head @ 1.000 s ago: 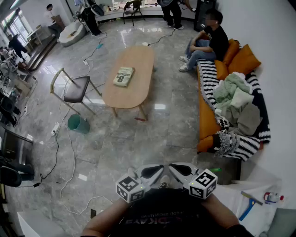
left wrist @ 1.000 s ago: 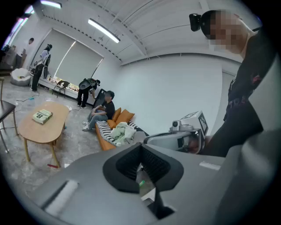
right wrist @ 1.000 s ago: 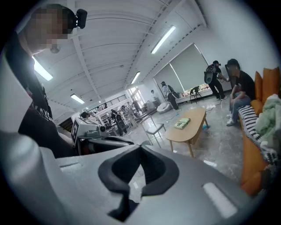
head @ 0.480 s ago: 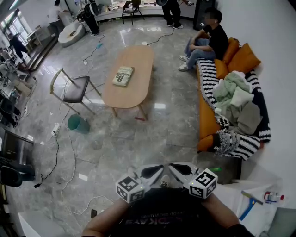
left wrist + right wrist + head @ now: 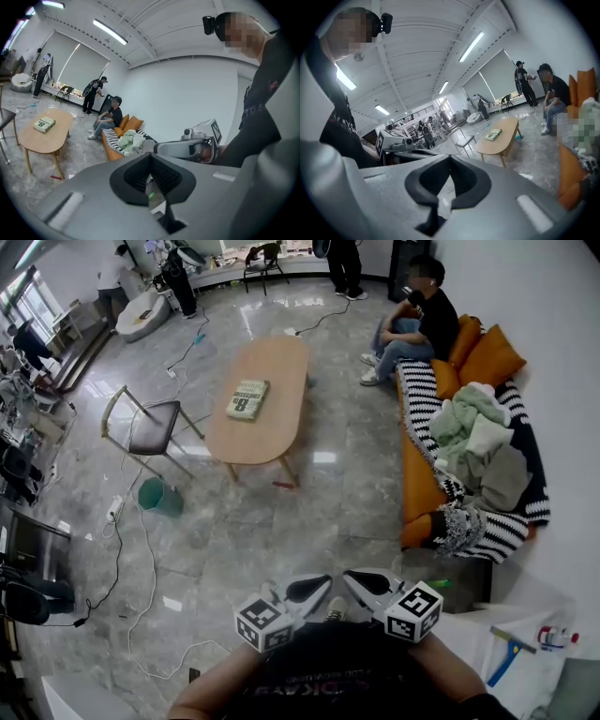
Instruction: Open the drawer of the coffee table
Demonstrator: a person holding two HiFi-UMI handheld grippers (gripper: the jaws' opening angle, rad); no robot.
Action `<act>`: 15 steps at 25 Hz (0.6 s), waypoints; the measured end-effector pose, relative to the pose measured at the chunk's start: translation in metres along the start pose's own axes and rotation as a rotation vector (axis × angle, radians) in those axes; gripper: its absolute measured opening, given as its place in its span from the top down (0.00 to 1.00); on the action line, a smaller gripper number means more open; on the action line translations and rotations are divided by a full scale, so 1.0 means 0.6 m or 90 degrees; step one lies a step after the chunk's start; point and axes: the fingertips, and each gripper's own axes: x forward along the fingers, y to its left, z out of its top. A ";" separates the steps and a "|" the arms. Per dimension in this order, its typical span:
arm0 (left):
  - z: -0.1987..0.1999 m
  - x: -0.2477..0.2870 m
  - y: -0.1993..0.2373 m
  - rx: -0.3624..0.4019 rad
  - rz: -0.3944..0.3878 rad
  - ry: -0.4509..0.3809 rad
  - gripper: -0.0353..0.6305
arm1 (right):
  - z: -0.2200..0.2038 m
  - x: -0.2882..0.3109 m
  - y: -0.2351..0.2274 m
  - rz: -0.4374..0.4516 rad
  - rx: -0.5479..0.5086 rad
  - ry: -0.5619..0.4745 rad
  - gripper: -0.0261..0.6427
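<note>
A metal-framed chair [image 5: 150, 427] stands on the grey marble floor [image 5: 281, 531], with a green bin [image 5: 161, 495] just beside it. Along the wall, an orange sofa [image 5: 417, 488] carries a striped throw [image 5: 424, 404], a heap of clothes [image 5: 478, 442] and 2 orange cushions [image 5: 487, 357]. A person in black [image 5: 422, 324] sits at its far end. Cables [image 5: 151, 568] trail across the floor.

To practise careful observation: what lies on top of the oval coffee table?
Only a book lies on the coffee table. In the head view the tabletop hides whatever is beneath it, so no drawer shows.
</note>
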 end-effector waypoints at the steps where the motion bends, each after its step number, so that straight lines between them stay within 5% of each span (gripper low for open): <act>1: 0.000 0.002 0.000 0.000 0.000 0.001 0.95 | 0.001 -0.002 -0.003 -0.002 0.000 0.000 0.96; 15: 0.023 0.057 -0.016 0.009 -0.004 0.019 0.95 | 0.023 -0.038 -0.053 -0.007 0.019 -0.018 0.96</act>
